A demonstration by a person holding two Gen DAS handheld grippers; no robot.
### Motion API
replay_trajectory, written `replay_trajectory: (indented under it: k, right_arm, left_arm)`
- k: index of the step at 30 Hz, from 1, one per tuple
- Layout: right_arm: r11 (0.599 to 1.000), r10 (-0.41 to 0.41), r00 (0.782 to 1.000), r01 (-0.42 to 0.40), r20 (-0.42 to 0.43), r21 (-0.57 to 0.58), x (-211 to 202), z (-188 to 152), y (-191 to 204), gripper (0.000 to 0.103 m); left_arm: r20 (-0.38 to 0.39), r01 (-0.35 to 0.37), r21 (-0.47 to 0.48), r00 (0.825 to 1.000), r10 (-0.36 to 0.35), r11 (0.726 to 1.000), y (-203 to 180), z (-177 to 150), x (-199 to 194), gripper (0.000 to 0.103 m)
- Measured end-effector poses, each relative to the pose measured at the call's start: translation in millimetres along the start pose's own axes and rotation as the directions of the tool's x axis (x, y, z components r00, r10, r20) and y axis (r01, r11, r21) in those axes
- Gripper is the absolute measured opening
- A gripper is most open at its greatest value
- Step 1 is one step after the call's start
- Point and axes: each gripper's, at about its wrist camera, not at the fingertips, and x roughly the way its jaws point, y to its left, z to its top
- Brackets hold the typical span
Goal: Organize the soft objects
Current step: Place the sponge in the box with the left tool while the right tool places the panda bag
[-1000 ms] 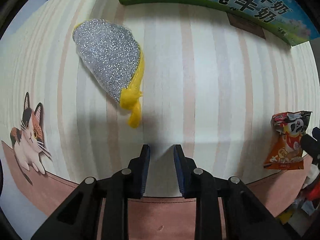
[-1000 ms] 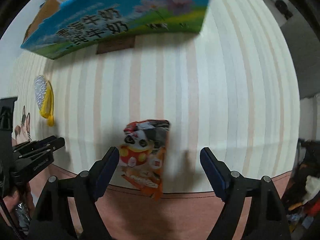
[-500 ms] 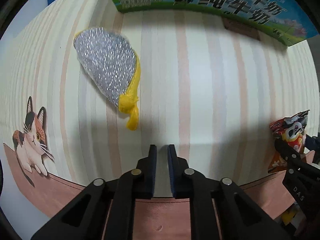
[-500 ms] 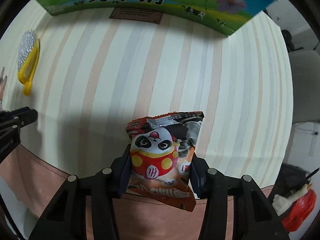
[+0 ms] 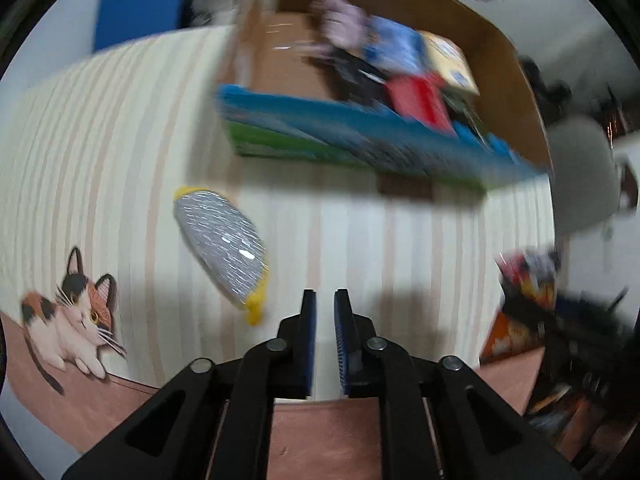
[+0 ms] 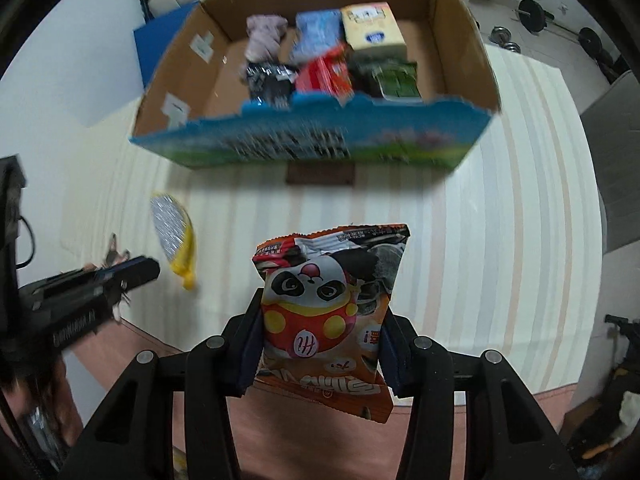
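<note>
Now, right gripper pinches the panda snack bag by its lower sides, at bottom centre of the right wrist view; the bag hangs clear above the striped table. Left gripper: jaws nearly together, a thin gap, nothing between them. Silver-and-yellow scrubber lies on the table left of centre, just up-left of the left fingertips, apart from them. Open cardboard box at top of frame, holding packets; left wrist view is blurred.
</note>
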Motion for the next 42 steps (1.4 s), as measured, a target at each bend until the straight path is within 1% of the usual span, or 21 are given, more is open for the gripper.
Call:
replay_trajectory:
  k: [1,3,5,7,8,10,12,14,15,16,19,21,23,26,28,31,32,33,36,39,42]
  right_arm:
    - [1.0,-0.001,1.0,0.001,0.004,0.0,2,-1,10,0.051]
    - [1.0,0.005,1.0,-0.005,0.004,0.005,3,7,8,0.051]
    - [1.0,0.021,1.0,-0.021,0.01,0.006,8,8,11,0.051]
    - [1.0,0.022,1.0,-0.022,0.006,0.006,13,10,18,0.051]
    - [1.0,0.027,1.0,-0.027,0.001,0.007,16,10,20,0.051]
    - [0.999,0.034,0.999,-0.034,-0.007,0.007,25,12,23,0.051]
    - [0.999,0.033,0.999,-0.033,-0.015,0.001,30,12,26,0.051]
    - [1.0,0.029,0.999,-0.029,-0.021,-0.01,34,13,29,0.051]
    - [0.999,0.028,0.999,-0.029,-0.022,-0.014,34,14,30,0.051]
    - [0.999,0.029,0.999,-0.029,-0.021,-0.017,34,14,30,0.051]
    - [0.999,0.041,0.999,-0.042,-0.011,-0.023,26,16,31,0.051]
    - [0.998,0.058,0.998,-0.058,0.007,-0.026,13,19,33,0.051]
    - [0.996,0.087,0.996,-0.087,0.028,-0.022,-1,25,34,0.051]
    - [0.989,0.147,0.986,-0.147,0.074,-0.013,-25,44,37,0.051]
    - [0.984,0.175,0.98,-0.175,0.096,-0.007,-33,62,40,0.051]
    - [0.973,0.223,0.968,-0.228,0.117,0.029,-35,93,43,0.051]
    - [0.967,0.245,0.962,-0.252,0.117,0.048,-30,106,45,0.051]
    - [0.961,0.262,0.958,-0.27,0.113,0.065,-24,118,47,0.051]
    - [0.944,0.299,0.949,-0.31,0.098,0.116,4,152,53,0.051]
    - [0.929,0.327,0.942,-0.335,0.073,0.157,31,174,57,0.051]
    - [0.919,0.343,0.938,-0.346,0.05,0.187,56,188,61,0.051]
  left_arm:
    - [-0.02,0.026,-0.068,0.999,-0.027,0.997,25,7,7,0.029]
    - [-0.053,0.093,-0.199,0.993,-0.105,0.976,70,19,25,0.04]
    - [-0.086,0.089,-0.298,0.989,-0.12,0.95,95,31,45,0.043]
    - [-0.132,0.067,-0.345,0.984,-0.119,0.936,110,40,65,0.043]
    - [-0.156,0.046,-0.347,0.982,-0.106,0.937,113,43,76,0.043]
    - [-0.206,0.0,-0.335,0.976,-0.074,0.942,111,46,90,0.053]
    - [-0.249,-0.057,-0.317,0.968,-0.026,0.947,106,47,105,0.053]
    - [-0.213,-0.078,-0.282,0.977,0.016,0.956,95,48,105,0.053]
    - [-0.206,-0.091,-0.26,0.978,0.037,0.961,90,47,105,0.042]
    - [-0.197,-0.097,-0.247,0.979,0.048,0.964,87,46,103,0.036]
    - [-0.155,-0.074,-0.201,0.987,0.043,0.977,74,37,86,0.031]
    - [-0.078,-0.069,-0.133,0.995,0.059,0.989,56,32,50,0.031]
    - [-0.009,-0.028,-0.078,1.0,0.027,0.997,36,36,11,0.031]
    - [0.053,0.001,0.034,0.999,-0.003,0.999,4,71,-40,0.031]
    - [0.071,-0.02,0.105,0.997,0.012,0.994,-11,107,-63,0.031]
    - [0.054,-0.115,0.185,0.993,0.107,0.976,-21,155,-63,0.031]
    - [0.054,-0.179,0.215,0.984,0.172,0.96,-23,174,-55,0.031]
    - [0.042,-0.214,0.24,0.977,0.21,0.947,-23,190,-45,0.031]
    - [-0.039,-0.231,0.244,0.968,0.248,0.942,-12,227,-15,0.031]
    - [-0.094,-0.241,0.244,0.958,0.27,0.939,-6,244,1,0.031]
    - [-0.121,-0.266,0.257,0.945,0.304,0.929,-6,257,27,0.031]
